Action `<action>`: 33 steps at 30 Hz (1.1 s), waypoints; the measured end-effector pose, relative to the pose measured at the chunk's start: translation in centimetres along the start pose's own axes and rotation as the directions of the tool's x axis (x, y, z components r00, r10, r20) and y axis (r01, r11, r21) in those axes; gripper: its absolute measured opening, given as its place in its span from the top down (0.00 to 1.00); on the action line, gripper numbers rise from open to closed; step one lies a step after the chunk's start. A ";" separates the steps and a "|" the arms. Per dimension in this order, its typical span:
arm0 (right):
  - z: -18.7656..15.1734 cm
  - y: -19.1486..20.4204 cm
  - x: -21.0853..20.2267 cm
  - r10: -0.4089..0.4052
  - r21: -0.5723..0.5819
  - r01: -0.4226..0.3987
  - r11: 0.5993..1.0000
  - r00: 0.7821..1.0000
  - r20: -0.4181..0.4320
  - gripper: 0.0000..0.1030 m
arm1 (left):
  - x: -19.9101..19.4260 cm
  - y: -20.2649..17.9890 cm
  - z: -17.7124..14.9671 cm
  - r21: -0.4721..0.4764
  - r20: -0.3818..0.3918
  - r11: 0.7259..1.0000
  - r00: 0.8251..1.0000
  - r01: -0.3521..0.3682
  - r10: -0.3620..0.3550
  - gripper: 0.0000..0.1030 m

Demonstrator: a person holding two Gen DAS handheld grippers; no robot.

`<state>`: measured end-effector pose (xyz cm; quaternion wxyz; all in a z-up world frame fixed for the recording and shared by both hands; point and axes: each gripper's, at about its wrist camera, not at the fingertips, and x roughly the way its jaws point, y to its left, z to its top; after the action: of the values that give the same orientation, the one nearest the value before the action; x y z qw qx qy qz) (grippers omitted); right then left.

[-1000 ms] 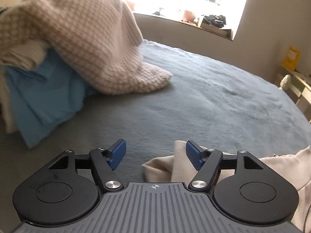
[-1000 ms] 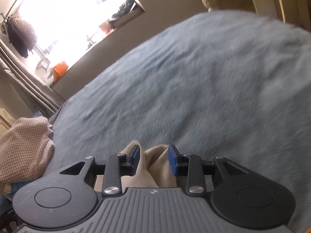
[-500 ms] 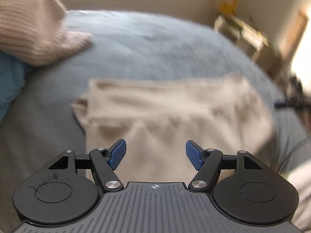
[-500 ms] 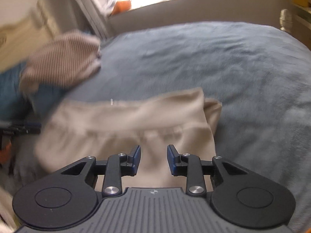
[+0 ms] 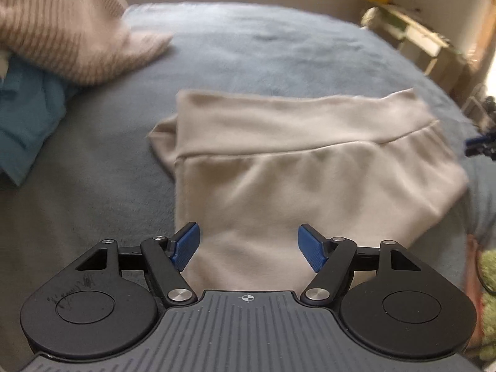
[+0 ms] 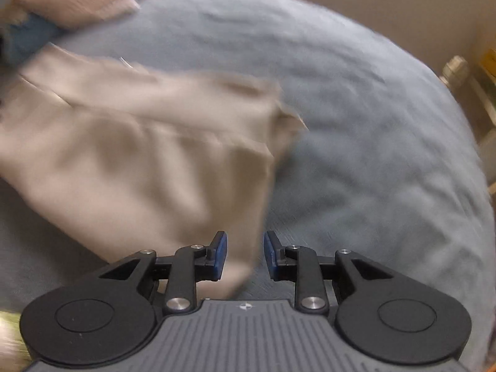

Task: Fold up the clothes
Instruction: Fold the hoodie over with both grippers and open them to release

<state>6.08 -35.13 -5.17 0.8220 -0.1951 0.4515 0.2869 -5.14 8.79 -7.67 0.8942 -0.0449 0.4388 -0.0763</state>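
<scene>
Beige garment (image 5: 279, 167) now spread flat, both tongs released

Location type: a home bedroom; the work surface is a bed covered by a grey-blue plush blanket (image 5: 279, 49); loose laundry lies on it, namely a beige garment (image 5: 294, 167), a knitted beige-striped sweater (image 5: 62, 24) and a blue garment (image 5: 28, 114) piled at the far left; a low shelf unit (image 5: 421, 40) stands against a plain pale wall; daylight enters above a sill at the far edge.
</scene>
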 end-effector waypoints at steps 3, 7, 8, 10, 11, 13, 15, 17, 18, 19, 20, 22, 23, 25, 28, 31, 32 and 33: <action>0.8 2.6 -0.7 0.155 -0.090 -0.153 0.984 0.988 0.021 0.73 | 1.2 -0.7 -1.1 0.073 -0.028 0.997 1.000 -0.003 0.005 0.32; -0.8 5.3 3.3 0.135 -0.233 -0.153 0.960 0.987 -0.090 0.73 | 2.9 -0.3 -2.6 0.116 -0.022 0.993 1.000 0.004 -0.001 0.28; -1.4 5.6 4.6 0.112 -0.269 -0.139 0.953 0.987 -0.115 0.73 | 3.0 0.1 -2.7 0.112 -0.015 0.994 1.000 0.017 -0.016 0.26; -1.2 5.2 5.0 0.130 -0.257 -0.160 0.953 0.983 -0.128 0.73 | 3.0 0.5 -2.6 0.104 -0.012 0.994 0.999 0.031 -0.030 0.26; -0.6 5.4 4.6 0.115 -0.269 -0.148 0.952 0.984 -0.137 0.73 | 2.9 0.4 -2.5 0.110 -0.015 0.994 1.000 0.027 -0.025 0.26; 0.3 6.5 3.4 0.065 -0.333 -0.107 0.937 0.989 -0.136 0.73 | 2.9 0.2 -2.5 0.127 -0.014 0.992 1.000 0.016 -0.014 0.26; 1.1 7.9 1.9 0.117 -0.377 -0.149 0.914 0.987 -0.106 0.73 | 2.9 0.1 -2.5 0.126 -0.013 0.992 1.000 0.015 -0.013 0.26; 1.5 9.3 1.5 0.187 -0.401 -0.205 0.893 0.979 -0.084 0.73 | 2.9 0.1 -2.6 0.120 -0.011 0.993 1.000 0.017 -0.016 0.26; 1.7 9.9 1.3 0.222 -0.412 -0.233 0.881 0.972 -0.074 0.73 | 2.8 0.1 -2.7 0.120 -0.011 0.993 1.000 0.018 -0.017 0.26; 1.3 10.3 2.2 0.205 -0.436 -0.221 0.872 0.975 -0.083 0.73 | 2.8 0.2 -2.7 0.120 -0.011 0.993 1.000 0.019 -0.018 0.26; 0.9 10.6 3.5 0.177 -0.464 -0.201 0.863 0.980 -0.096 0.74 | 2.8 0.2 -2.7 0.121 -0.011 0.992 1.000 0.019 -0.018 0.26; 0.0 11.1 5.9 0.119 -0.518 -0.163 0.840 0.986 -0.118 0.72 | 2.5 0.2 -2.6 0.124 -0.016 0.992 1.000 0.014 -0.012 0.26; -0.1 10.7 6.2 0.135 -0.500 -0.175 0.848 0.984 -0.116 0.72 | 2.2 0.3 -2.6 0.126 -0.019 0.992 1.000 0.007 -0.004 0.27; 1.2 10.5 5.3 0.142 -0.459 -0.184 0.869 0.982 -0.124 0.73 | 1.2 0.5 -2.5 0.129 -0.020 0.991 1.000 -0.018 0.021 0.28; 2.8 11.7 2.8 0.190 -0.488 -0.197 0.850 0.980 -0.063 0.73 | -0.5 1.3 -2.8 0.099 -0.020 0.994 0.998 -0.055 0.057 0.28; 3.7 13.8 3.5 0.279 -0.505 -0.269 0.820 0.959 -0.058 0.73 | -1.3 2.1 -3.3 0.079 -0.024 0.993 0.996 -0.088 0.090 0.28; 3.8 14.6 4.3 0.298 -0.513 -0.289 0.808 0.952 -0.067 0.73 | -1.4 2.3 -3.4 0.083 -0.028 0.991 0.994 -0.101 0.103 0.28; 3.9 15.4 5.2 0.317 -0.520 -0.309 0.796 0.945 -0.076 0.73 | -1.4 2.4 -3.4 0.086 -0.030 0.990 0.993 -0.113 0.116 0.29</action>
<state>0.78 -19.61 -8.56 0.6816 -0.3328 0.3756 0.5325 -8.41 11.37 -9.03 0.8904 0.0193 0.4527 -0.0439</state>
